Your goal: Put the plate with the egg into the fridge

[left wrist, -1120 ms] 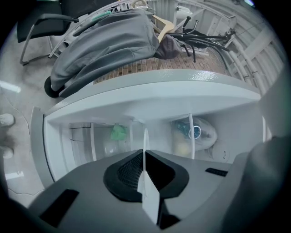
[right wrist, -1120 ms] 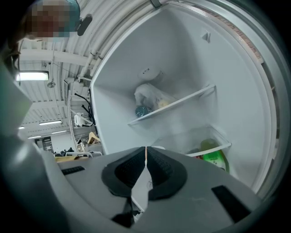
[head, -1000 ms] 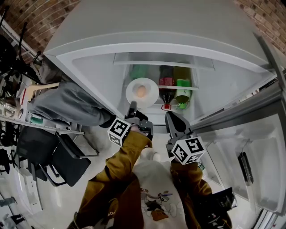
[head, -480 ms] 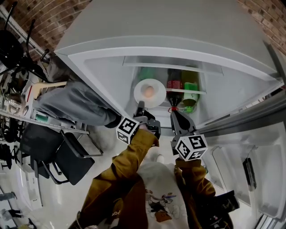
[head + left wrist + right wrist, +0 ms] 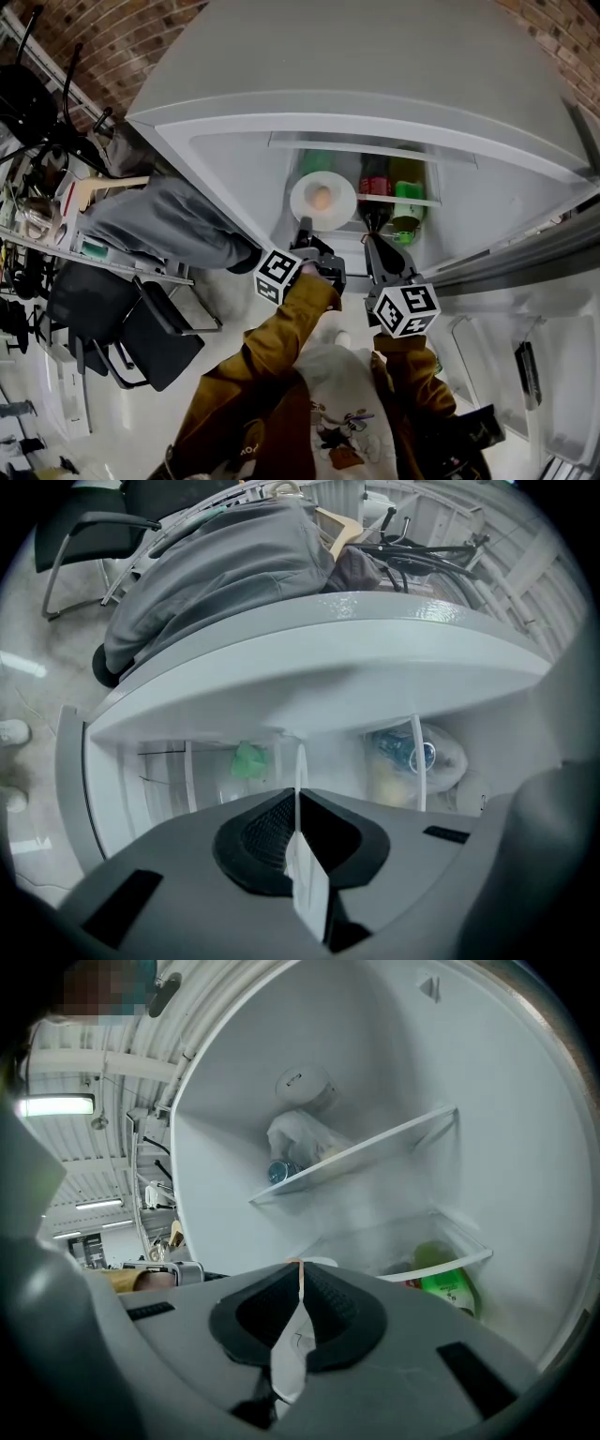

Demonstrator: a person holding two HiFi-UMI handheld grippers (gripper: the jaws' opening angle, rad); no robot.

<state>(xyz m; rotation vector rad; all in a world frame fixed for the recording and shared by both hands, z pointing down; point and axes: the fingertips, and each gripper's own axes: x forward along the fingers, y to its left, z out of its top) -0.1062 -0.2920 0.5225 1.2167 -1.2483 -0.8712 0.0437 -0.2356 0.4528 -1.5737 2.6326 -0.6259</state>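
Clamped on the near rim of the plate (image 5: 305, 200), the left tool (image 5: 305, 227) holds it and the egg (image 5: 321, 198) straight ahead in the fridge (image 5: 239, 173) opening, just left of the bottles (image 5: 377, 192); the right tool (image 5: 375, 242) is closed and empty.

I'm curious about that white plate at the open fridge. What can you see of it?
The plate is round, white and smooth, perhaps ceramic or plastic, with a shallow rim. It lies about level, with one brownish egg at its middle. The left gripper pinches its near rim, jaws shut on it. The plate is inside the open fridge, just left of the bottles. Whether it rests on a shelf can't be seen.
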